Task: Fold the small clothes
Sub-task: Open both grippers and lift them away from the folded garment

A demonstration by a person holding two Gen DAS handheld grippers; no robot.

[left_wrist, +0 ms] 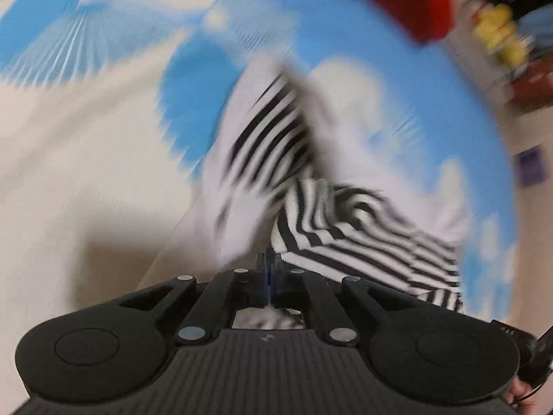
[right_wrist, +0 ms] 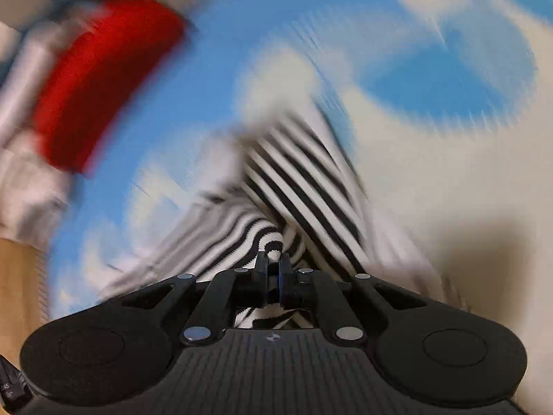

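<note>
Left claw (left_wrist: 269, 266) is clamped on the striped garment (left_wrist: 345, 231). Right claw (right_wrist: 273, 263) is clamped on the same garment (right_wrist: 293, 186). A red cloth (right_wrist: 103, 79) lies ahead-left.

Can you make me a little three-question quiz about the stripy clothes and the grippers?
1. True or false: the right gripper is shut on the striped garment.
2. What colour is the folded cloth lying farther back on the cloud-print sheet? A green, B red, C yellow.
3. Fill in: the left gripper is shut on the ____ garment.

Key: 1 true; 2 B; 3 striped.
</note>
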